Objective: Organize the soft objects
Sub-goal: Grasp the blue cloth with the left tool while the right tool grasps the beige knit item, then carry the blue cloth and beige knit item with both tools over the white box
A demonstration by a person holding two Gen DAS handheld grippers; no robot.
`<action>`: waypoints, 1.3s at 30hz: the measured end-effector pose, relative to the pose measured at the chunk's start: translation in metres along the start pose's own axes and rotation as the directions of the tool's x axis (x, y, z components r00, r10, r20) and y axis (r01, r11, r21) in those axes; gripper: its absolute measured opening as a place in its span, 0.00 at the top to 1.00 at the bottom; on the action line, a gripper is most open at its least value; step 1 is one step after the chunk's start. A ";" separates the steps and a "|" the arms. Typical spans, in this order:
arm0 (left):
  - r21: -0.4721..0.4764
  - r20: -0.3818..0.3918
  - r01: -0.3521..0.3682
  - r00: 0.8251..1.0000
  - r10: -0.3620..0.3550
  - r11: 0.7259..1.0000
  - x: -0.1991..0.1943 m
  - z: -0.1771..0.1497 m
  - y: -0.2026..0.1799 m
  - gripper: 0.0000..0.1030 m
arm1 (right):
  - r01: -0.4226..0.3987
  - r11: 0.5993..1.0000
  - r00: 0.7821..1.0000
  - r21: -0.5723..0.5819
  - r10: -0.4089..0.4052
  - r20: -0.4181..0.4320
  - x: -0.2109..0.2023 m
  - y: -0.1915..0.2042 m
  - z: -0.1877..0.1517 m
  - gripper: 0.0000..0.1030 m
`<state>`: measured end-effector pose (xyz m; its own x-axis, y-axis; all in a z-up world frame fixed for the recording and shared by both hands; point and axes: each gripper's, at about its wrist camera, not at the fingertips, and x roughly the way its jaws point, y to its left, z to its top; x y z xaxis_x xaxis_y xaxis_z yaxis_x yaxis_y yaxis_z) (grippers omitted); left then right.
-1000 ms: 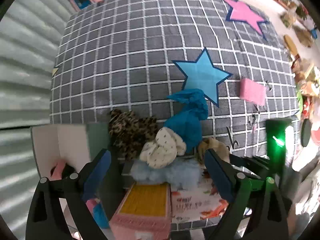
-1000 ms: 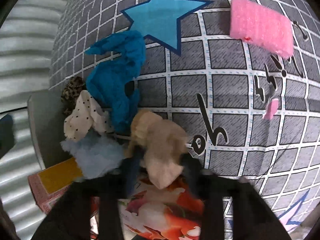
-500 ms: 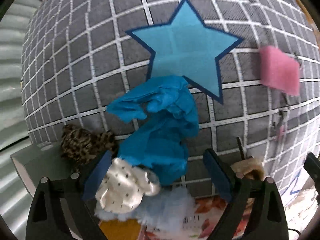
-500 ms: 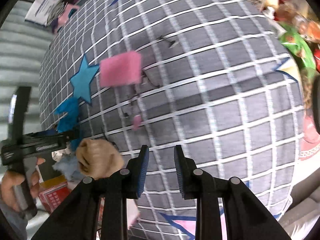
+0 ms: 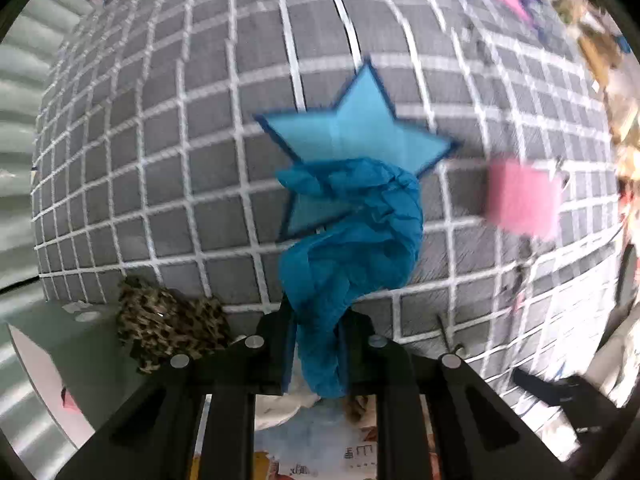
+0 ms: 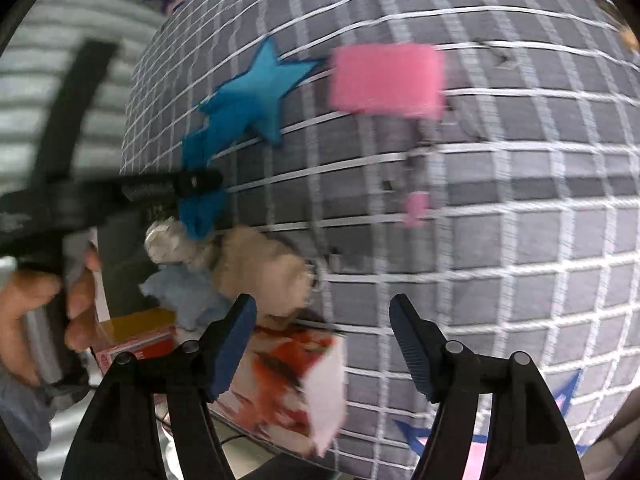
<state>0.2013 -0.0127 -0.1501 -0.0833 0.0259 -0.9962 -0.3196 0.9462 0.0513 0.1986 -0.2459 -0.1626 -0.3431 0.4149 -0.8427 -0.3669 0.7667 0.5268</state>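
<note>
A crumpled cloth (image 5: 352, 248) stretches from between the left gripper (image 5: 316, 344) fingers up over a star patch (image 5: 356, 132) on the checked bedspread (image 5: 180, 140). To its left a spotted scrunchie (image 5: 168, 328) sits at the bedspread's edge; a foam pad (image 5: 520, 200) lies well to its right. Near the right gripper (image 6: 320, 336), a plush lump (image 6: 260, 272) rests beside a fluffy piece (image 6: 184, 292), above a printed packet (image 6: 288, 380).

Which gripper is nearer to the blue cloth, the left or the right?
Left. The left gripper is shut on the blue cloth, pinching its lower end. The right gripper is open and apart from it, nearer the beige cloth.
</note>
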 end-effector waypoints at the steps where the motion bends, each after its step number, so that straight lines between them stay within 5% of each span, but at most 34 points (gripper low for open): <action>1: -0.007 0.015 0.010 1.000 -0.009 1.000 -0.007 0.002 0.003 0.81 | -0.003 1.000 1.000 -0.009 0.003 -0.009 0.005 0.004 0.003 0.32; 9: -0.041 0.103 0.033 0.994 -0.028 0.999 -0.060 0.000 0.026 0.81 | 0.053 0.993 0.993 -0.107 -0.063 -0.097 0.059 0.042 0.018 0.34; 10: -0.039 0.111 0.028 0.994 -0.024 0.999 -0.066 -0.001 0.028 0.81 | 0.066 0.989 0.993 -0.130 -0.077 -0.085 0.058 0.047 0.018 0.43; 11: -0.038 0.117 0.024 0.993 -0.020 0.999 -0.071 -0.003 0.030 0.81 | 0.063 0.987 0.994 -0.147 -0.075 -0.079 0.057 0.050 0.018 0.67; 14: -0.040 0.133 0.032 0.991 -0.026 0.999 -0.089 -0.011 0.030 0.81 | 0.075 0.986 0.994 -0.151 -0.086 -0.068 0.054 0.051 0.015 0.80; 26: 0.042 0.204 0.064 0.976 -0.071 0.997 -0.111 -0.087 -0.015 0.81 | 0.152 0.983 0.984 -0.102 -0.141 0.110 -0.052 0.012 -0.018 0.80; 39: 0.078 0.265 0.044 0.962 -0.063 0.996 -0.144 -0.178 0.005 0.81 | 0.181 0.969 0.972 -0.165 -0.151 0.180 -0.098 0.073 -0.059 0.80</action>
<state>0.0436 -0.0693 0.0057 0.1905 0.0507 -0.9804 -0.2484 0.9687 0.0018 0.1545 -0.2594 -0.0355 -0.1227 0.3755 -0.9186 -0.5606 0.7376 0.3764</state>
